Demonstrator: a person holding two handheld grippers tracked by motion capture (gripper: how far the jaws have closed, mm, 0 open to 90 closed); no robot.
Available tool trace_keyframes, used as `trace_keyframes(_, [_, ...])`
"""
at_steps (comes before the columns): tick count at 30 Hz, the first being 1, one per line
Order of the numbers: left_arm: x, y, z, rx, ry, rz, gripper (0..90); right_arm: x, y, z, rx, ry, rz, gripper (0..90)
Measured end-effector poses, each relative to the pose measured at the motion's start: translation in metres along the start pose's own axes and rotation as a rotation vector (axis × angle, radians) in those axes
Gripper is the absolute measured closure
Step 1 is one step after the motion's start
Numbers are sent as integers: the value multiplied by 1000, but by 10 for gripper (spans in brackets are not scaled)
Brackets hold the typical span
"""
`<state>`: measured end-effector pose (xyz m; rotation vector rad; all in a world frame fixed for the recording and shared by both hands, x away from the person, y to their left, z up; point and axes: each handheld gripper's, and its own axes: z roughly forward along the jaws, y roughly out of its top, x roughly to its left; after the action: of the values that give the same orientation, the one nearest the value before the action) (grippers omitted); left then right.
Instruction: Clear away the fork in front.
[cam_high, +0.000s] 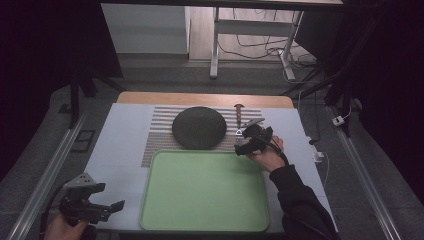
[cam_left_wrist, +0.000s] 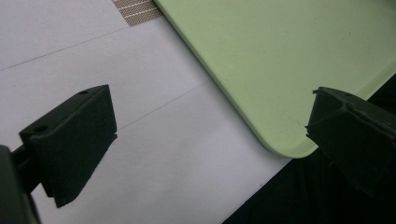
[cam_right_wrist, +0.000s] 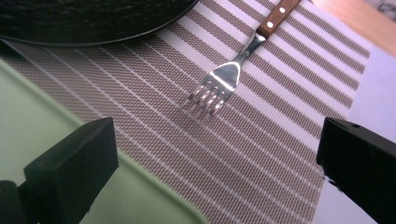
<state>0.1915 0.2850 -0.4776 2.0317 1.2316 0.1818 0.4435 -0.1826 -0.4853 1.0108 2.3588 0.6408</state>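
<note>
A fork (cam_high: 239, 119) with a wooden handle lies on the striped placemat (cam_high: 160, 134), right of a dark round plate (cam_high: 199, 127). In the right gripper view the fork (cam_right_wrist: 219, 85) points its tines toward me, with the plate (cam_right_wrist: 84, 23) at the top left. My right gripper (cam_high: 245, 145) hovers open just short of the tines, at the far right corner of the green tray (cam_high: 205, 187). My left gripper (cam_high: 107, 207) is open above the white table, near the tray's near left corner (cam_left_wrist: 280, 144). Nothing is between either pair of jaws.
The white table cover (cam_high: 120, 145) spans a wooden table top (cam_high: 200, 98). Floor, cables and a table frame (cam_high: 215, 45) lie beyond the far edge. Metal rails (cam_high: 45, 175) run along both sides of the table.
</note>
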Motion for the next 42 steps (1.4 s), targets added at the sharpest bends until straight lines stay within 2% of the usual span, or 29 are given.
trace_keyframes(4, [0, 0, 0, 1, -1, -1, 16, 5, 4, 9, 20, -57, -81, 0])
trace_keyframes(5, [0, 0, 0, 1, -2, -1, 16, 5, 4, 9, 20, -57, -81, 0])
trace_keyframes(6, [0, 0, 0, 1, -2, -1, 15, 7, 5, 14, 30, -79, -118, 4])
trace_keyframes(8, [0, 0, 0, 2, -2, -1, 16, 9, 6, 19, 41, -104, -150, 15])
trace_keyframes(9, [0, 0, 0, 2, -2, -1, 16, 9, 6, 19, 41, -104, -150, 15])
trace_keyframes(16, [1, 0, 0, 4, -4, -2, 16, 15, 11, 31, 73, -197, -340, 120])
trace_keyframes(17, [1, 0, 0, 4, -5, -2, 16, 17, 11, 32, 73, -207, -363, 154])
trace_keyframes(18, [1, 0, 0, 5, -5, -2, 16, 17, 11, 32, 73, -207, -363, 154])
trace_keyframes(19, [1, 0, 0, 5, -6, -2, 16, 20, 12, 33, 80, -224, -413, 225])
trace_keyframes(21, [1, 0, 0, 5, -4, -2, 16, 24, 12, 34, 93, -234, -468, 316])
trace_keyframes(22, [1, 0, 0, 6, -4, -2, 16, 24, 12, 34, 93, -234, -468, 316])
trace_keyframes(23, [1, 0, 0, 6, -4, -2, 16, 28, 12, 35, 105, -251, -516, 414])
trace_keyframes(25, [1, 0, 0, 7, -4, -1, 16, 32, 11, 37, 111, -260, -552, 505])
trace_keyframes(28, [1, 0, 0, 7, -4, 0, 16, 37, 9, 39, 120, -258, -632, 659])
trace_keyframes(29, [0, 0, 0, 7, -4, 0, 16, 39, 8, 41, 123, -261, -654, 700])
trace_keyframes(30, [0, 0, 1, 7, -7, 0, 16, 39, 8, 41, 123, -261, -654, 700])
trace_keyframes(31, [0, 0, 1, 8, -6, 0, 17, 42, 7, 42, 137, -267, -695, 807])
trace_keyframes(32, [0, 0, 1, 7, -6, 0, 16, 43, 6, 43, 139, -259, -707, 833])
trace_keyframes(34, [0, 0, 1, 7, -7, 0, 16, 46, 4, 43, 133, -293, -751, 884])
trace_keyframes(35, [0, 0, 1, 8, -6, 1, 16, 46, 4, 43, 133, -293, -751, 884])
trace_keyframes(36, [0, 0, 1, 8, -5, 1, 17, 47, 4, 41, 119, -336, -761, 895])
trace_keyframes(38, [0, 0, 1, 8, -5, 2, 16, 46, 6, 37, 105, -331, -770, 898])
trace_keyframes(40, [0, 0, 0, 6, -7, 4, 16, 44, 8, 33, 95, -299, -749, 900])
trace_keyframes(42, [0, 0, 0, 3, -6, 4, 16, 42, 9, 28, 80, -294, -743, 900])
